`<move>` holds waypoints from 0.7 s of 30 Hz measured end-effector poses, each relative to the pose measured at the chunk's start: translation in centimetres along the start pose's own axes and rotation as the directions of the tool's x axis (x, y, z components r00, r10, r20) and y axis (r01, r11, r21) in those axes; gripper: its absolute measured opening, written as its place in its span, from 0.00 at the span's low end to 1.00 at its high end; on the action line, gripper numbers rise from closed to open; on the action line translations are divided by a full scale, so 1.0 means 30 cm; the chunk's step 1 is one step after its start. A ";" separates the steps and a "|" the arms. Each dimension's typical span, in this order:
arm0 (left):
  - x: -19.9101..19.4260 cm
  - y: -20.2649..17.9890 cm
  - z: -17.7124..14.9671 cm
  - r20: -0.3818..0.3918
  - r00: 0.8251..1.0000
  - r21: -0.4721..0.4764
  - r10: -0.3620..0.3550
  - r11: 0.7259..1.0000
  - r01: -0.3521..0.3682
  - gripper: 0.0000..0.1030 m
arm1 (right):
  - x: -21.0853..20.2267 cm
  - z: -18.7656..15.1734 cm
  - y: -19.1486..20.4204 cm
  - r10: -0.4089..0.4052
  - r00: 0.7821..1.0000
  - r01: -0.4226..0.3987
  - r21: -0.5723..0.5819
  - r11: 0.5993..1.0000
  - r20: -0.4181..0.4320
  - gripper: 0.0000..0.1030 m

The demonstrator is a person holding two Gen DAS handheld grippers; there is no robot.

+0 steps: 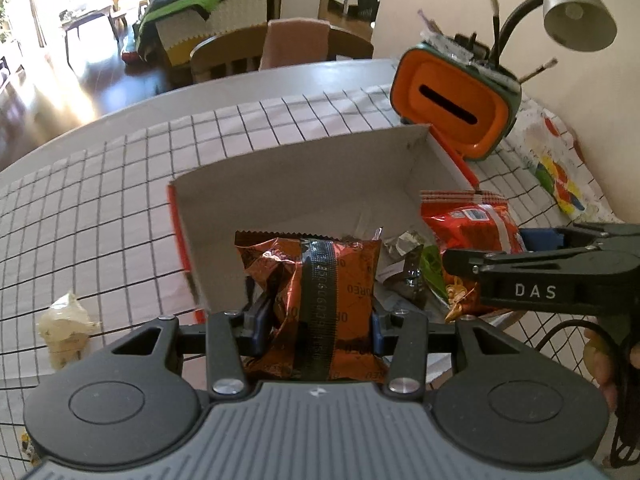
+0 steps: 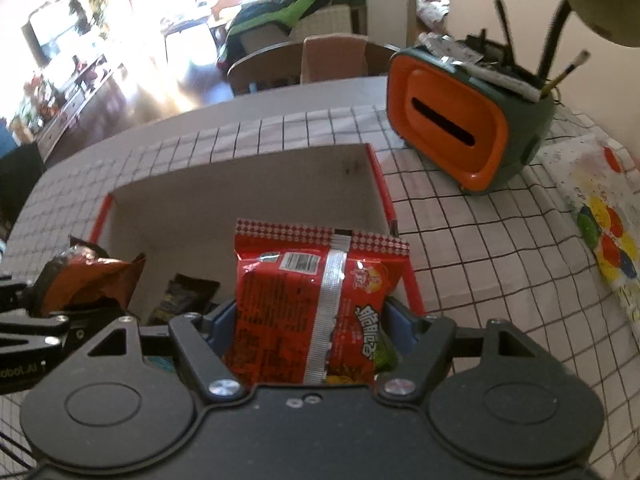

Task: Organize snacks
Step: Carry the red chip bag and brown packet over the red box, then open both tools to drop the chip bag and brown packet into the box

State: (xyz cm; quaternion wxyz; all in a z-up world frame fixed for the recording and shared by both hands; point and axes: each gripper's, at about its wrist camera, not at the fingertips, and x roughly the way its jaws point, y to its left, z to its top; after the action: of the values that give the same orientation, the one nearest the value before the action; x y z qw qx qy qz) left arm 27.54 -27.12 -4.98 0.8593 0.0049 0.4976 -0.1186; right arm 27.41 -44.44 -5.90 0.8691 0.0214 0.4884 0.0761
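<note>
My left gripper (image 1: 316,330) is shut on a brown-orange Oreo packet (image 1: 320,280), held over the near edge of an open white cardboard box with red outer walls (image 1: 280,184). My right gripper (image 2: 310,330) is shut on a red snack packet (image 2: 316,300) with a silver seam, held over the box's near right side (image 2: 240,188). The red packet also shows in the left wrist view (image 1: 472,224), with the right gripper's body beside it. The Oreo packet shows at left in the right wrist view (image 2: 88,280). Small dark and green packets (image 1: 412,264) lie in the box.
An orange and green tissue holder (image 1: 452,104) with brushes stands behind the box's right corner, under a desk lamp (image 1: 576,12). A crumpled pale wrapper (image 1: 66,328) lies on the checked tablecloth at left. A colourful cloth (image 2: 604,236) lies at right. A chair (image 1: 280,48) stands beyond the table.
</note>
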 end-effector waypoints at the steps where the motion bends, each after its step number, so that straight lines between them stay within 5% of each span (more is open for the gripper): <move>1: 0.019 -0.006 0.005 -0.009 1.000 0.001 0.006 1.000 -0.006 0.44 | 0.013 0.002 -0.001 0.004 1.000 -0.004 -0.014 1.000 -0.011 0.72; 21: 0.261 -0.015 0.081 -0.174 0.980 -0.021 0.097 0.995 -0.102 0.44 | 0.245 0.129 0.042 -0.050 0.993 0.026 -0.219 0.975 -0.108 0.72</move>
State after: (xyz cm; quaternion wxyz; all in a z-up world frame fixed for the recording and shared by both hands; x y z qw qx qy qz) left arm 33.25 -29.42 -10.40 0.8178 0.0274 0.5709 -0.0672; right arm 34.34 -41.93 -9.96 0.8385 -0.0871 0.5257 0.1134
